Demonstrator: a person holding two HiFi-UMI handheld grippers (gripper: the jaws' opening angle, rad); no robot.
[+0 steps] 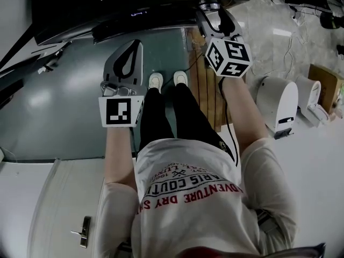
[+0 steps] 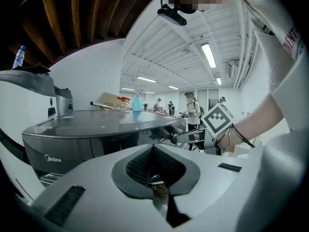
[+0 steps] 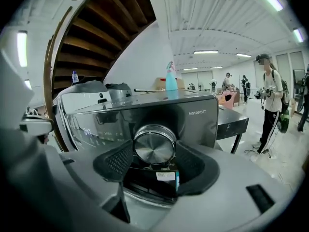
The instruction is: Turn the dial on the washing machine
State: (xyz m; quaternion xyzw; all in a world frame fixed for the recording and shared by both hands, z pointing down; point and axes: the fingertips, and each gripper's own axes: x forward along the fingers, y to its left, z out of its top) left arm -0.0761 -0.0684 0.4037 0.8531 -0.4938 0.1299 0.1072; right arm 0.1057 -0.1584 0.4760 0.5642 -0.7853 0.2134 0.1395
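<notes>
Bright workshop, white ceiling with strip lights. Counted: two hand-held grippers, one dial, one washing machine. Right hand-held gripper [image 3: 154,153] stood wide, both pads pressed on sides of round metal dial [image 3: 154,146], clamped. Dial sat on front panel of dark washing machine [image 3: 198,124], toward right end. Left hand-held gripper [image 2: 153,151] was closed, jaws together, empty, apart from machine. One blue bottle [image 3: 170,79] stood on machine top.

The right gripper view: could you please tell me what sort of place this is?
Probably a lab or workshop hall, not a home: the washing machine stands under ceiling strip lights, with other people standing behind it.
</notes>
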